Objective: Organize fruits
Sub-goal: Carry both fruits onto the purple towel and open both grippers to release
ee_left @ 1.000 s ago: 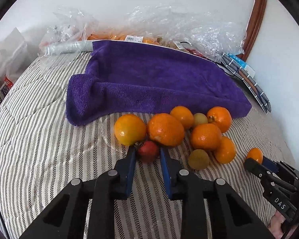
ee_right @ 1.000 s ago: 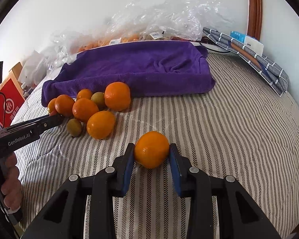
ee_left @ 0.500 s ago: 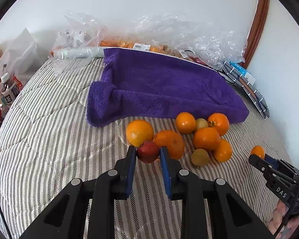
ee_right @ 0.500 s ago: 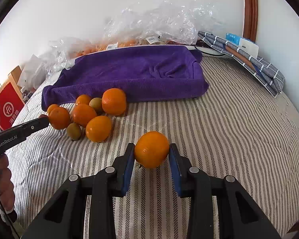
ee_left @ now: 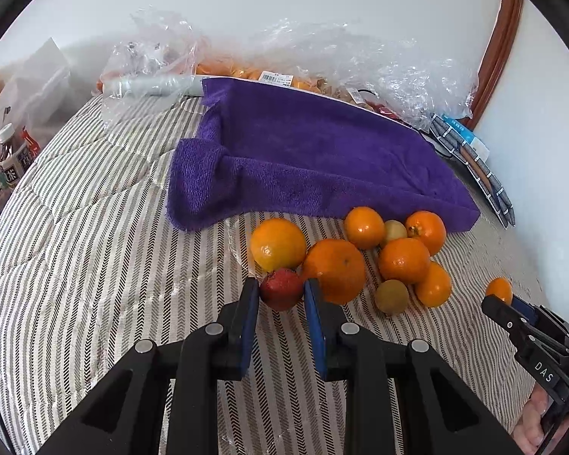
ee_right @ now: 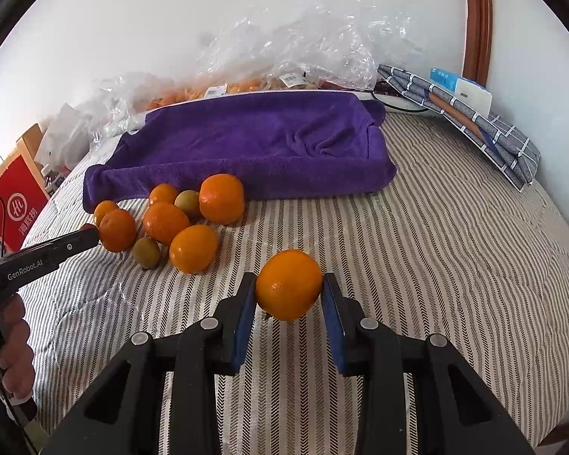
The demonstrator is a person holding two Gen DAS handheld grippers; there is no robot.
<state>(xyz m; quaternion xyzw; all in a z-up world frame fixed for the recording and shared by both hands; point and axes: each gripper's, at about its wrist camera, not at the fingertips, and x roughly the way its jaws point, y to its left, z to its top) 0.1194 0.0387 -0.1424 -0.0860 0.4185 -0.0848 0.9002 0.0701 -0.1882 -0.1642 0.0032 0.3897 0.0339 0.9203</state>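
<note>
My left gripper (ee_left: pixel 280 294) is shut on a small red fruit (ee_left: pixel 281 289) and holds it just in front of a pile of oranges (ee_left: pixel 337 270) and small green-brown fruits (ee_left: pixel 391 296) on the striped bed. My right gripper (ee_right: pixel 288 290) is shut on an orange (ee_right: pixel 289 284), to the right of the same pile (ee_right: pixel 193 248). A purple towel (ee_left: pixel 315 159) lies behind the pile. The right gripper shows at the right edge of the left wrist view (ee_left: pixel 508 303), and the left gripper at the left of the right wrist view (ee_right: pixel 91 237).
Clear plastic bags (ee_left: pixel 360 72) with more fruit lie along the wall behind the towel. Folded grey checked cloth (ee_right: pixel 470 121) sits at the far right. A red box (ee_right: pixel 17 204) and bottles (ee_left: pixel 9 159) stand at the left beside the bed.
The left gripper lifted the red fruit and drew back from the pile. The right gripper kept its orange and drew back slightly; the scene looks a little farther away.
</note>
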